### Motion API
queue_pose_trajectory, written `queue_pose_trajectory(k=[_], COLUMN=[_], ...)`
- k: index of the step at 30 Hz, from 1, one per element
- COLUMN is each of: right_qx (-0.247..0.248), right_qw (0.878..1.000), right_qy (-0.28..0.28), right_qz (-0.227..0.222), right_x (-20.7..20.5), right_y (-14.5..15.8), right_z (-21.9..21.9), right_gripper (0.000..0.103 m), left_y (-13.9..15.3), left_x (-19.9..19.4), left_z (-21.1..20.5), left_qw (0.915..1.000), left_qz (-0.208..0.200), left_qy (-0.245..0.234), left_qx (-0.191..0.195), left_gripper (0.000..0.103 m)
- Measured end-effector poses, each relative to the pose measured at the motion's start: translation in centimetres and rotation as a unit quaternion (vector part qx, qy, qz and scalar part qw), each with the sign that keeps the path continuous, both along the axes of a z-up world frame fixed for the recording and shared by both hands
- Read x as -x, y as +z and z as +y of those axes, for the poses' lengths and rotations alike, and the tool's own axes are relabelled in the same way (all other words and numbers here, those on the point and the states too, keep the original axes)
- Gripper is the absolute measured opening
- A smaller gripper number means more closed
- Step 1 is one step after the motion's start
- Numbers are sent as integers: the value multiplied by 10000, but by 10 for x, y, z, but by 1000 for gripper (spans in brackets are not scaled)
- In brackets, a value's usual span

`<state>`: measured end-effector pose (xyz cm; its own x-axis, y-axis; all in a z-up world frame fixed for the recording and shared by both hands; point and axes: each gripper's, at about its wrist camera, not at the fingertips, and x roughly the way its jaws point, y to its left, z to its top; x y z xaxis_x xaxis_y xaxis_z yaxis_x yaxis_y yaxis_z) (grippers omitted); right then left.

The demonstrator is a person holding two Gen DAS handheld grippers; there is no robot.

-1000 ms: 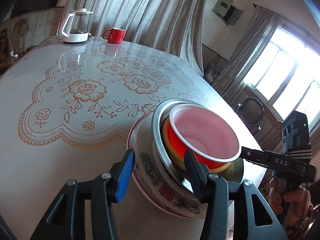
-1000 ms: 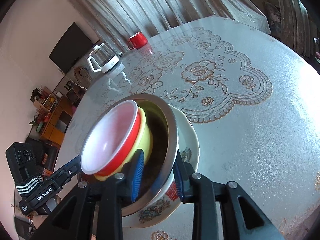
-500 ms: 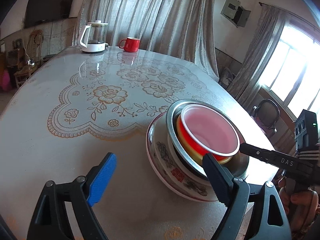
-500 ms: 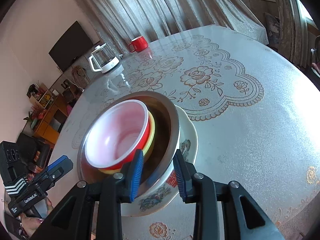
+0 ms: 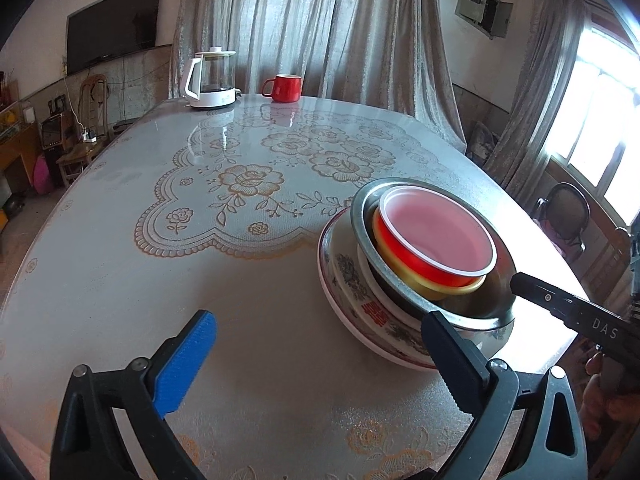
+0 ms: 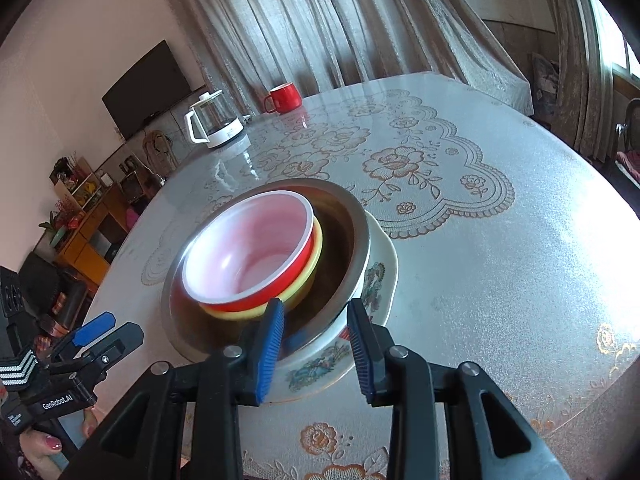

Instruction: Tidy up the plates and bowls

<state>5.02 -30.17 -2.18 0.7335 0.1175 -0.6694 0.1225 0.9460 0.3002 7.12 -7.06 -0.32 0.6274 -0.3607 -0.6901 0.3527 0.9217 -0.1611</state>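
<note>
A nested stack stands on the table: a floral ceramic bowl (image 5: 360,300) (image 6: 380,276) at the bottom, a steel bowl (image 5: 362,216) (image 6: 352,240) in it, then a yellow bowl (image 5: 400,276) (image 6: 316,248), with a red bowl (image 5: 436,236) (image 6: 248,256) on top. My left gripper (image 5: 320,344) (image 6: 108,328) is wide open with its jaws still opening. It holds nothing, and its right finger is just in front of the floral bowl. My right gripper (image 6: 316,344) (image 5: 520,282) straddles the steel and floral rims, and a gap shows beside its inner pad.
A white-based glass kettle (image 5: 210,80) (image 6: 214,124) and a red mug (image 5: 284,88) (image 6: 284,98) stand at the table's far edge. The stack sits near the table's edge (image 5: 552,248). A chair (image 5: 568,212) is beyond it, and lace-patterned tabletop lies to the left.
My left jaws spread from around the stack's rims to wide open and drew back. The tilted stack now sits level on the table. My right gripper eased back a little.
</note>
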Motion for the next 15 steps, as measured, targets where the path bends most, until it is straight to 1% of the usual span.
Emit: queue_pose_trajectory(k=[4, 7, 8, 11, 13, 14, 15], right_qx=[200, 298, 350, 509, 576, 588, 597], right_qw=[9996, 9990, 9986, 9972, 9965, 9962, 9956], right_qy=[80, 89, 84, 53, 60, 70, 80], right_qz=[-166, -329, -389, -542, -609, -645, -711], right_x=[9, 17, 20, 29, 36, 40, 44], right_y=[4, 7, 8, 10, 10, 9, 9], right_z=[11, 20, 22, 31, 38, 41, 44], right_gripper=[34, 38, 42, 43, 52, 67, 78], left_y=[-1, 0, 0, 3, 5, 5, 6], left_x=[7, 11, 14, 23, 29, 33, 38], left_z=[0, 2, 3, 4, 3, 4, 5], left_qw=[10000, 9999, 9999, 9988, 9975, 9968, 9959], left_qz=[16, -13, -44, -187, -287, -365, -469], left_qy=[53, 68, 110, 250, 325, 335, 368], left_qx=[-77, -83, -119, -369, -562, -625, -678], left_gripper=[103, 103, 103, 103, 103, 103, 103])
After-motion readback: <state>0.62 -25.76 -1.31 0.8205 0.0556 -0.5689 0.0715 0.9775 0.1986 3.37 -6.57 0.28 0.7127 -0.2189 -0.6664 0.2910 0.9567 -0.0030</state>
